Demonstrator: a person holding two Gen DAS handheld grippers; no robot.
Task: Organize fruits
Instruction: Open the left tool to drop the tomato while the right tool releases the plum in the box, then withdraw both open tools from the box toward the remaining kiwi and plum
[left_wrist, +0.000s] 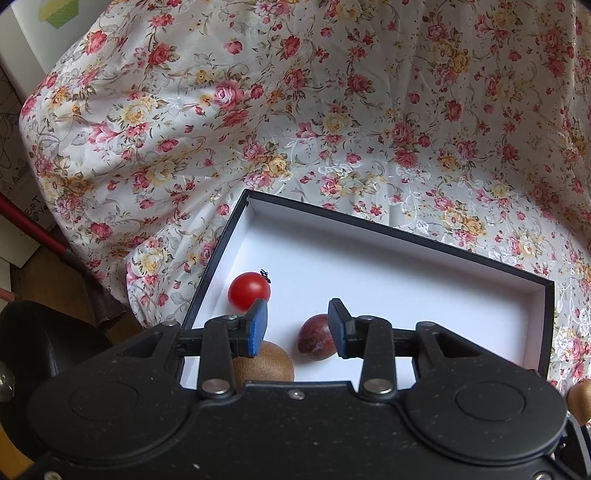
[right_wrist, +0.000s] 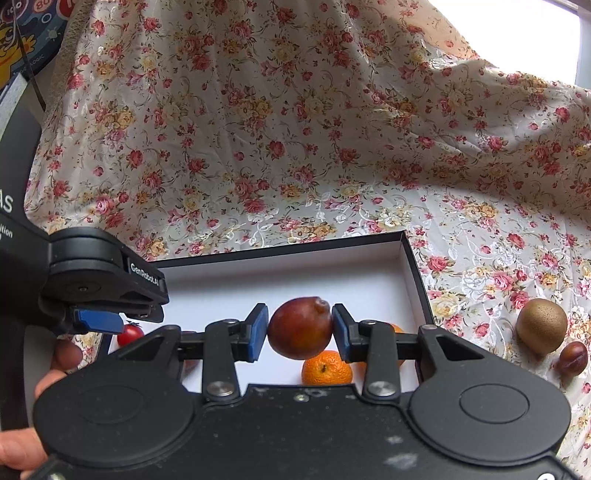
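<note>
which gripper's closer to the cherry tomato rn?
Left. The left gripper hangs open over the box, one of its fingers right beside the tomato. The right gripper, shut on a plum, sits further along the box.

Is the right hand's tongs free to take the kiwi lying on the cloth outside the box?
Probably not yet: the right tongs are already shut on a plum over the box. The kiwi itself lies uncovered on the cloth.

Backdrop: floral cloth draped over table and up behind; bright window upper right; wooden floor at left.
</note>
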